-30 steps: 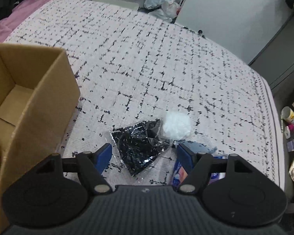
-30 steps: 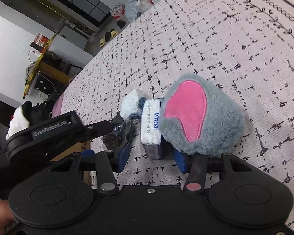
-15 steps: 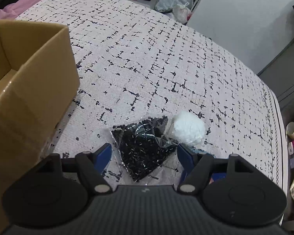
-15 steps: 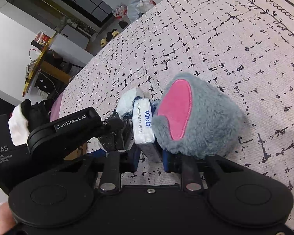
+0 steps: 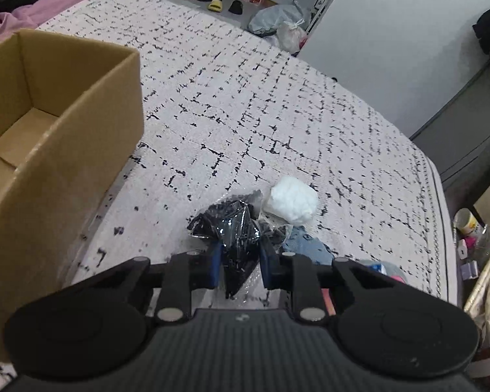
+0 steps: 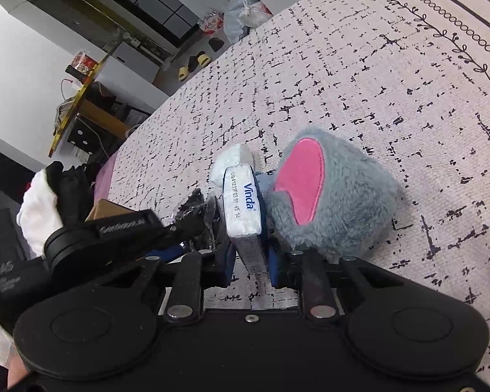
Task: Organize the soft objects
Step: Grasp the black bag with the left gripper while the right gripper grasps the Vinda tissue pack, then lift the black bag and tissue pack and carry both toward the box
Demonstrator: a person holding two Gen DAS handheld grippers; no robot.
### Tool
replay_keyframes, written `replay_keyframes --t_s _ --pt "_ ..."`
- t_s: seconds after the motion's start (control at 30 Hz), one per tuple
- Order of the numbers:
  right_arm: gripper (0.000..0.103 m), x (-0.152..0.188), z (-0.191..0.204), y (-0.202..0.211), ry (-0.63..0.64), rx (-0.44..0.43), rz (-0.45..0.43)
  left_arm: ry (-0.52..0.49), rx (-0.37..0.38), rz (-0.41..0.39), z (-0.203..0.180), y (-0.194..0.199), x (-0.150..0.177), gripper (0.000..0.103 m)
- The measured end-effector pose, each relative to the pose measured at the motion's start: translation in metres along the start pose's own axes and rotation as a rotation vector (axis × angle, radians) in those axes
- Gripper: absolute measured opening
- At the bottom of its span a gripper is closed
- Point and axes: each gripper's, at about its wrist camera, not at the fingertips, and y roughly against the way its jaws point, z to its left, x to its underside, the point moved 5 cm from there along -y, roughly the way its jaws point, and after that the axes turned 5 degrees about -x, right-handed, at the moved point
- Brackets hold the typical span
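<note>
On the patterned bedspread (image 5: 261,104), the left tongs (image 5: 237,256) are pinching a black plastic bag (image 5: 235,228) and the right tongs (image 6: 249,258) a tissue pack (image 6: 243,204), both needing gentle, steady lifts toward the cardboard box (image 5: 58,121).

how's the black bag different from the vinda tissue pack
The black bag is crinkly clear plastic filled with dark bits and has no set shape; the Vinda tissue pack is a white, boxy block with printed text. The left gripper pinches the bag, the right gripper the pack. Both are clamped between blue pads over the bedspread.
</note>
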Motion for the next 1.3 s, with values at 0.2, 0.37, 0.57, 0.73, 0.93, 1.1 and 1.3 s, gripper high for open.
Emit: replay_keyframes --t_s 0.2,0.37,0.57,0.73,0.93,1.1,1.3 --pt "0.021 0.005 0.013 0.012 0.043 -0.03 -0.012 -0.013 0.002 -0.023 0.002 0.03 0.002 0.022" --pt "0.021 0.007 0.018 0.022 0.058 -0.013 -0.019 -0.04 0.008 -0.03 0.004 0.059 0.003 0.022" --pt "0.021 0.008 0.027 0.037 0.074 -0.015 -0.054 -0.049 0.016 -0.033 0.009 0.088 -0.001 0.022" --pt "0.021 0.014 0.031 0.053 0.11 0.021 -0.077 -0.073 0.033 -0.038 0.012 0.108 -0.008 0.022" --pt "0.021 0.017 0.044 0.07 0.183 0.089 -0.118 -0.116 0.046 -0.054 0.015 0.128 -0.016 0.022" --pt "0.021 0.027 0.05 0.076 0.18 0.109 -0.128 -0.138 0.053 -0.065 0.021 0.14 -0.017 0.022" --pt "0.021 0.039 0.058 0.082 0.162 0.128 -0.142 -0.155 0.076 -0.07 0.031 0.151 -0.019 0.022"
